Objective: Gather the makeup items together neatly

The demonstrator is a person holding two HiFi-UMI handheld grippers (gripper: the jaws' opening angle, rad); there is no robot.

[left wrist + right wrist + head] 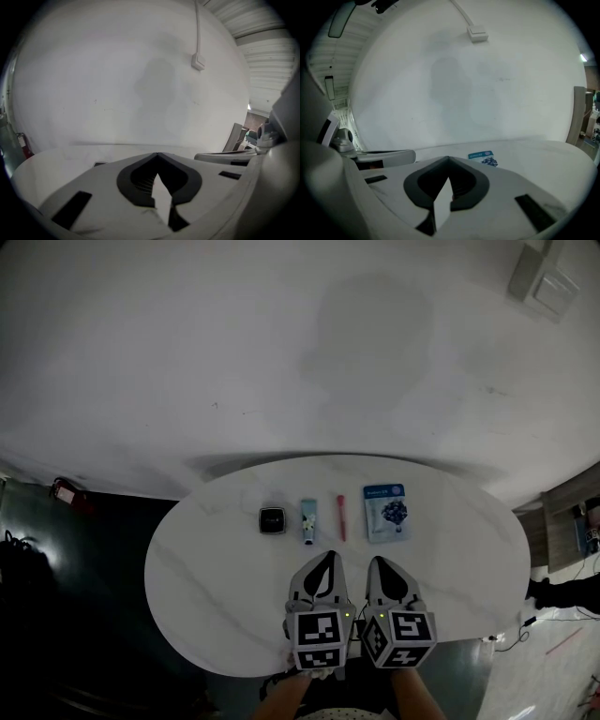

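Observation:
Four makeup items lie in a row across the middle of the white oval table (216, 606): a small black square compact (272, 520), a pale tube (308, 520), a red stick (341, 517) and a blue sachet (386, 512). My left gripper (326, 557) and right gripper (381, 562) sit side by side at the near edge, just short of the row, both shut and holding nothing. The sachet (483, 158) peeks over the right gripper (449, 159) in its own view. In the left gripper view the left gripper (157, 154) hides the items, apart from a dark corner (99, 164).
A plain white wall (281, 343) rises behind the table, with a white box (544, 282) mounted at its upper right. A red object (64, 491) sits on the dark floor to the left. Wooden furniture (574, 521) stands at the right.

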